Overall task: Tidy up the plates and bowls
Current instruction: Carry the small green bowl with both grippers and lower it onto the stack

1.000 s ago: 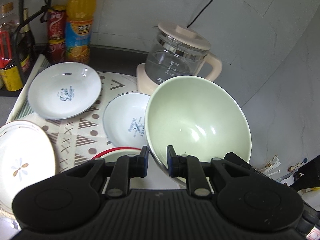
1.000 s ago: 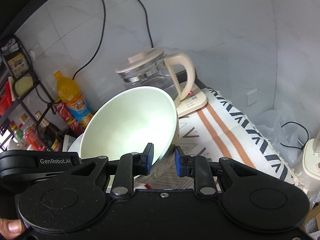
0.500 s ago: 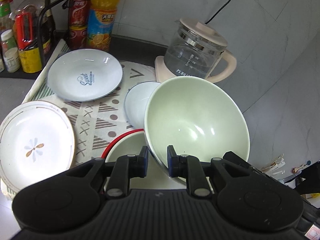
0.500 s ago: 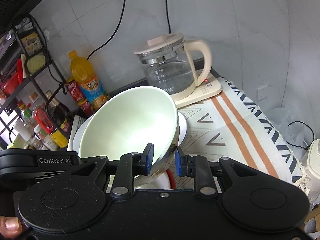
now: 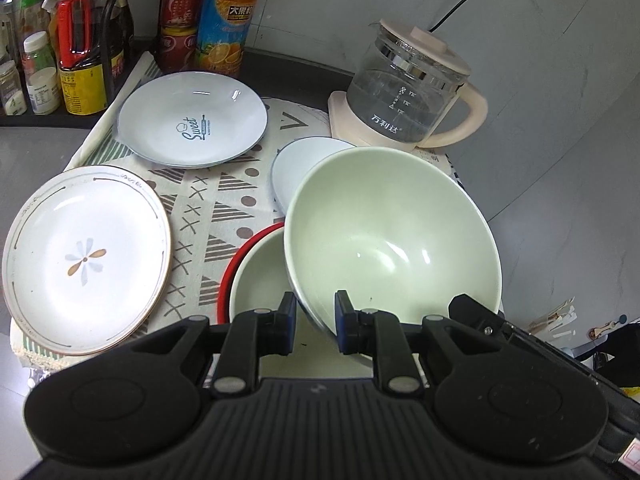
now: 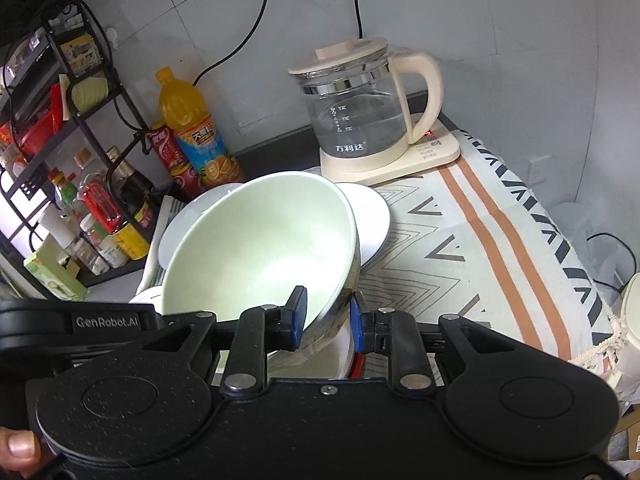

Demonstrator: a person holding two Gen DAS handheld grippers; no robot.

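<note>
A large pale green bowl [image 5: 392, 240] hangs tilted above the patterned cloth, held by its near rim from two sides. My left gripper [image 5: 315, 316] is shut on that rim, and my right gripper [image 6: 328, 317] is shut on the green bowl [image 6: 260, 248] as well. Right under it sits a smaller bowl with a red rim [image 5: 256, 280], partly hidden; a strip of the red-rimmed bowl [image 6: 340, 354] shows in the right wrist view. A small white plate [image 5: 296, 168] lies behind.
On the cloth lie a flower plate [image 5: 84, 256] at the left and a "Sweet" plate [image 5: 192, 120] further back. A glass kettle [image 6: 360, 108] stands at the back on its base. Drink bottles [image 5: 224, 20] and a condiment rack [image 6: 60, 140] line the left.
Both grippers carried the green bowl across and slightly down, still gripping it. The red-rimmed bowl has come into view beneath it, and the plates and rack now show more fully.
</note>
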